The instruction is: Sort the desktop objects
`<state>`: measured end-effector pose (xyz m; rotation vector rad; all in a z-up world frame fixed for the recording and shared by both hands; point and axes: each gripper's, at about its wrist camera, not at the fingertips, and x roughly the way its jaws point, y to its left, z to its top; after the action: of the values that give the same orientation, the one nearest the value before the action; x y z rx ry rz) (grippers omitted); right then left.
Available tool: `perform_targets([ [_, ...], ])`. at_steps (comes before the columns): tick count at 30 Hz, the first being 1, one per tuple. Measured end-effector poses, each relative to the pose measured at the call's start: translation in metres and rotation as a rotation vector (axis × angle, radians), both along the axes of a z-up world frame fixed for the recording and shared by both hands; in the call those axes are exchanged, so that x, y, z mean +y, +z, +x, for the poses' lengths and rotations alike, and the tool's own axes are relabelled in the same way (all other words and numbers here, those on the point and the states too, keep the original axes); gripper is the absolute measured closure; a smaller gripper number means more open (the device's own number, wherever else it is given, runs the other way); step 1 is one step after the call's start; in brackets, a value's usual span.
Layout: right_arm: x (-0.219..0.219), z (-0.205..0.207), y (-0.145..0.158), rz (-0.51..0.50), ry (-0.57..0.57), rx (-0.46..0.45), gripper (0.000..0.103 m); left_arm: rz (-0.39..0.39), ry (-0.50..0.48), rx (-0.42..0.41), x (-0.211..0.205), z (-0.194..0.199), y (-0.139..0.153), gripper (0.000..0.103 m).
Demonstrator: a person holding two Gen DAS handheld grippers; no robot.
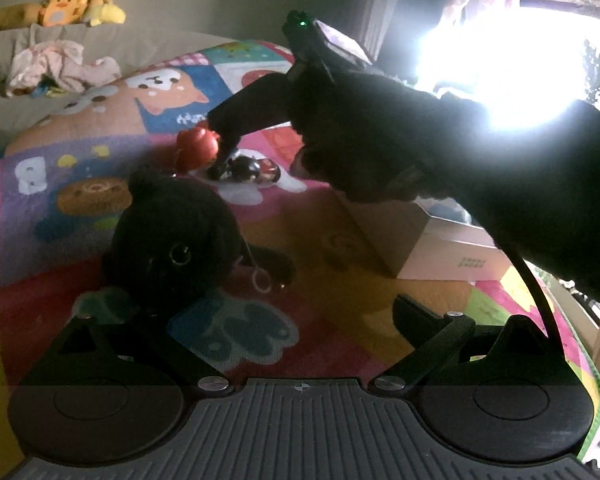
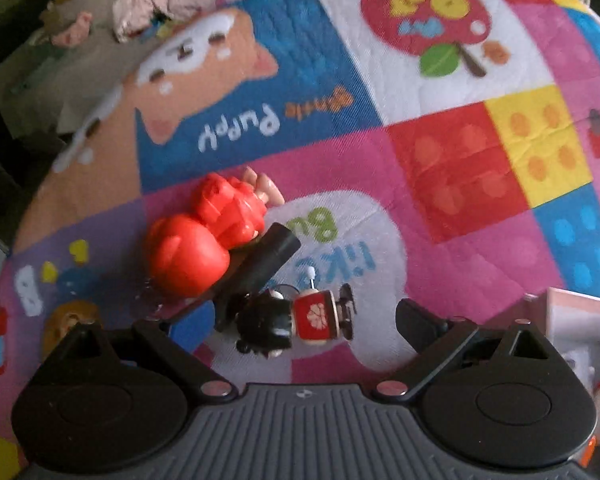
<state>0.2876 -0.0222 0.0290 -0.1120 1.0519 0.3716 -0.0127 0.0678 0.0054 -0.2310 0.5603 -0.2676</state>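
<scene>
On the colourful play mat (image 2: 440, 168) lie a red toy figure (image 2: 208, 236) and a small black-haired doll in a red dress (image 2: 284, 320). A black bar (image 2: 260, 264) slants between them. My right gripper (image 2: 276, 320) is open just over the mat, with the doll between its fingers. In the left wrist view, a dark gloved hand (image 1: 380, 140) holds that gripper over the red figure (image 1: 198, 146) and the doll (image 1: 248, 168). My left gripper (image 1: 248, 312) is open and holds nothing. A black plush cat (image 1: 172, 248) lies just ahead of its left finger.
A cardboard box (image 1: 440, 248) stands at the mat's right edge, and its corner (image 2: 580, 312) shows beside my right gripper. Crumpled pink cloth (image 1: 56, 64) and yellow plush toys (image 1: 68, 4) lie beyond the mat. A bright window (image 1: 500, 60) glares at the upper right.
</scene>
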Motion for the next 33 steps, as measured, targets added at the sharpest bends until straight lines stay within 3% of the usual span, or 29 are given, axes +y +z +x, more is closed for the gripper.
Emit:
perform_targets([
  [1, 0.0, -0.001, 0.001, 0.016, 0.008, -0.001, 0.013, -0.002, -0.003, -0.002, 0.0, 0.0, 0.0, 0.003],
  [2, 0.0, -0.004, 0.004, 0.037, 0.021, 0.007, 0.028, -0.002, -0.005, -0.003, 0.0, 0.0, 0.0, 0.003],
  [3, 0.0, -0.006, 0.008, 0.047, 0.03, 0.016, 0.036, -0.002, -0.006, -0.004, 0.0, 0.0, 0.0, 0.003],
  [5, -0.001, -0.015, 0.016, 0.056, 0.053, 0.018, 0.044, -0.005, -0.008, -0.001, 0.0, 0.0, 0.0, 0.003],
  [9, -0.003, -0.038, 0.033, 0.042, 0.108, -0.035, 0.044, 0.001, -0.005, 0.004, -0.002, 0.001, 0.0, 0.003],
  [15, -0.01, -0.04, 0.037, 0.097, 0.076, -0.016, 0.044, 0.014, 0.006, 0.003, -0.003, 0.0, 0.0, 0.003],
  [21, -0.028, -0.071, 0.037, 0.163, 0.136, 0.067, 0.044, 0.004, 0.001, 0.002, -0.001, 0.0, 0.0, 0.003],
  [26, -0.043, -0.119, 0.036, 0.136, 0.265, 0.149, 0.043, 0.012, -0.005, 0.011, -0.003, 0.001, 0.0, 0.003],
  [28, -0.045, -0.125, 0.037, 0.141, 0.272, 0.172, 0.038, 0.024, -0.004, 0.015, -0.005, 0.001, 0.0, 0.003],
  [33, -0.037, -0.101, 0.053, 0.185, 0.17, 0.045, 0.038, 0.041, 0.001, 0.018, -0.008, 0.001, 0.0, 0.003],
])
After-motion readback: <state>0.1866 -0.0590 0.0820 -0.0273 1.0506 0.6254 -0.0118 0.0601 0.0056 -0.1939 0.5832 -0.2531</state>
